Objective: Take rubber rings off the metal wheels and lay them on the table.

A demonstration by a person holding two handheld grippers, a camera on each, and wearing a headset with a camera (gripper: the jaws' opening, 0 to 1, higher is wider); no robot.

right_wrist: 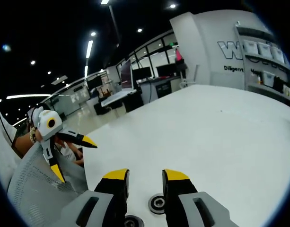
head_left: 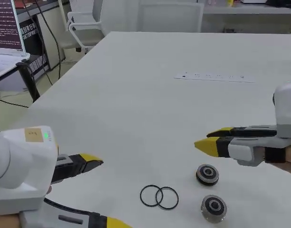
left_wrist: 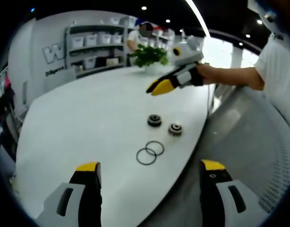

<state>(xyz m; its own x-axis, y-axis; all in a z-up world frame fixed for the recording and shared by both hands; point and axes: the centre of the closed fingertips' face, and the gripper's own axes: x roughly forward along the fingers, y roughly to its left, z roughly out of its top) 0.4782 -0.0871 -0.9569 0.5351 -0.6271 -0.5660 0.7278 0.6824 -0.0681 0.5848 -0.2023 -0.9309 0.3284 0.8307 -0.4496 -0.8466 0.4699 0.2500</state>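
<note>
The left gripper (left_wrist: 150, 165) has its fingers spread wide with nothing between them, and it hangs low at the near side of the table (head_left: 136, 95). The right gripper (right_wrist: 145, 175) has its fingers drawn close with a narrow gap, also gripping nothing. In the head view it hovers at the right of the frame, just above the wheels, probably so it can drop onto one. Two thin black rubber rings (head_left: 158, 196) lie flat and overlapping at the bottom centre of the head view, so that part of the job looks done. Just right of them stand the two metal wheels, one (head_left: 207, 174) higher in the frame and one (head_left: 213, 207) lower, close together but apart. The upper one looks dark around its rim, though I cannot tell whether any rubber is left on either. In the left gripper view the table edge curves past just right of the rings and wheels, so there is little room on that side. Toward the power strip (head_left: 214, 77) in the upper right, the tabletop is bare and wide, leaving both grippers free room to move.
</note>
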